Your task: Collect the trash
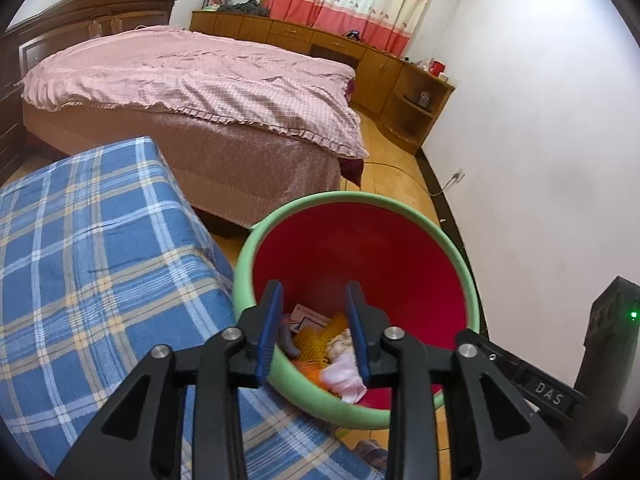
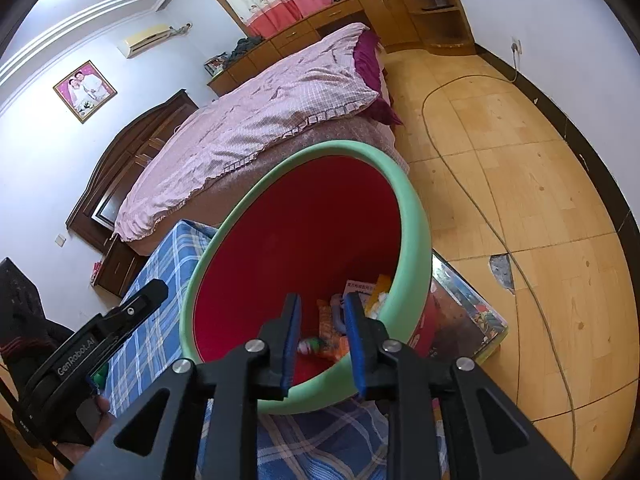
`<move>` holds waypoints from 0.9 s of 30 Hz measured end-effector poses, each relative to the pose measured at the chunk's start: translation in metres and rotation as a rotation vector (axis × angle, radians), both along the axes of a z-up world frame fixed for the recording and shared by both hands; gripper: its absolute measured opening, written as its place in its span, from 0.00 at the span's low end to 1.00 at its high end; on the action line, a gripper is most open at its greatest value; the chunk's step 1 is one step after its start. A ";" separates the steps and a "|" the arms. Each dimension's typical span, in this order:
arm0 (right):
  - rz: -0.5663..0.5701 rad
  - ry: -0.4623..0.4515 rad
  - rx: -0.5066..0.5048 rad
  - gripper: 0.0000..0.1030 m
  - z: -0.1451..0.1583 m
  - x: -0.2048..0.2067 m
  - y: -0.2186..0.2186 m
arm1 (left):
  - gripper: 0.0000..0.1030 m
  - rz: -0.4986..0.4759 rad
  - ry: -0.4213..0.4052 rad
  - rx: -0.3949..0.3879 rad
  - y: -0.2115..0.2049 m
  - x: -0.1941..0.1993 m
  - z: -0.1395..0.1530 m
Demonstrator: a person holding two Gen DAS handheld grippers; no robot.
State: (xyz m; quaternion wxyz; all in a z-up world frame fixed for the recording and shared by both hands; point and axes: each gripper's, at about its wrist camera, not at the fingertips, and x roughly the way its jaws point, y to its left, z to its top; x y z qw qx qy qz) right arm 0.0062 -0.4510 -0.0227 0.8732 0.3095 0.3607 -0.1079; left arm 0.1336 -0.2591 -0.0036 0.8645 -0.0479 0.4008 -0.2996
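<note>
A waste bin with a pale green rim [image 1: 360,198] and a red inside stands beside a surface covered in blue plaid cloth [image 1: 100,260]. At its bottom lies trash [image 1: 320,340]: orange plastic pieces, a white crumpled tissue and a printed card. My left gripper [image 1: 313,286] hangs over the near rim, open, nothing between its blue pads. In the right wrist view the same bin [image 2: 416,220] fills the middle, with the trash [image 2: 332,332] inside. My right gripper [image 2: 323,297] is over the near rim too, open and holding nothing.
A bed with a pink cover [image 1: 192,76] stands behind the bin. Wooden cabinets [image 1: 372,60] line the far wall. A cable [image 2: 492,232] runs across the wooden floor. A flat colourful box [image 2: 468,312] lies by the bin's base. A white wall [image 1: 540,160] is close on the right.
</note>
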 end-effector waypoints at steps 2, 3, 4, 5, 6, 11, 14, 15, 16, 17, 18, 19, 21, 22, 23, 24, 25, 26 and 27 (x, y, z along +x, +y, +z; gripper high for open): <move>0.007 -0.005 -0.004 0.28 0.002 0.000 0.003 | 0.37 0.011 0.001 0.011 0.003 -0.001 0.001; 0.012 -0.008 -0.007 0.28 0.004 0.000 0.004 | 0.38 0.016 0.002 0.019 0.005 -0.002 0.002; 0.017 -0.012 -0.012 0.30 0.006 0.000 0.006 | 0.39 0.022 0.002 0.030 0.008 -0.003 0.003; 0.023 -0.017 -0.018 0.33 0.009 -0.001 0.010 | 0.40 0.027 0.003 0.039 0.010 -0.004 0.004; 0.029 -0.023 -0.024 0.34 0.011 -0.001 0.013 | 0.41 0.038 0.004 0.052 0.013 -0.006 0.004; 0.067 -0.049 -0.037 0.43 0.022 -0.004 0.028 | 0.42 0.081 0.003 0.083 0.034 -0.013 0.010; 0.092 -0.059 -0.049 0.47 0.030 -0.004 0.039 | 0.42 0.111 -0.003 0.103 0.051 -0.016 0.015; 0.098 -0.062 -0.051 0.48 0.032 -0.005 0.041 | 0.42 0.122 -0.006 0.108 0.058 -0.018 0.017; 0.103 -0.066 -0.054 0.50 0.034 -0.006 0.044 | 0.42 0.133 -0.009 0.110 0.065 -0.021 0.020; 0.110 -0.070 -0.059 0.51 0.037 -0.007 0.048 | 0.42 0.141 -0.012 0.112 0.069 -0.022 0.021; 0.116 -0.072 -0.066 0.52 0.039 -0.008 0.052 | 0.43 0.153 -0.016 0.117 0.077 -0.025 0.024; 0.122 -0.072 -0.075 0.54 0.042 -0.009 0.057 | 0.43 0.167 -0.019 0.122 0.084 -0.028 0.027; 0.135 -0.076 -0.084 0.56 0.047 -0.010 0.065 | 0.43 0.189 -0.023 0.128 0.095 -0.032 0.031; 0.144 -0.080 -0.088 0.58 0.050 -0.011 0.070 | 0.43 0.198 -0.024 0.128 0.100 -0.034 0.033; 0.152 -0.085 -0.092 0.60 0.052 -0.012 0.074 | 0.43 0.209 -0.026 0.126 0.106 -0.037 0.034; 0.161 -0.089 -0.098 0.61 0.054 -0.013 0.078 | 0.46 0.220 -0.026 0.126 0.113 -0.041 0.036; 0.172 -0.093 -0.104 0.64 0.056 -0.014 0.083 | 0.48 0.226 -0.026 0.126 0.117 -0.043 0.037; 0.188 -0.099 -0.113 0.67 0.058 -0.016 0.089 | 0.51 0.235 -0.027 0.124 0.122 -0.047 0.039; 0.200 -0.104 -0.121 0.68 0.060 -0.017 0.094 | 0.53 0.245 -0.031 0.124 0.128 -0.052 0.040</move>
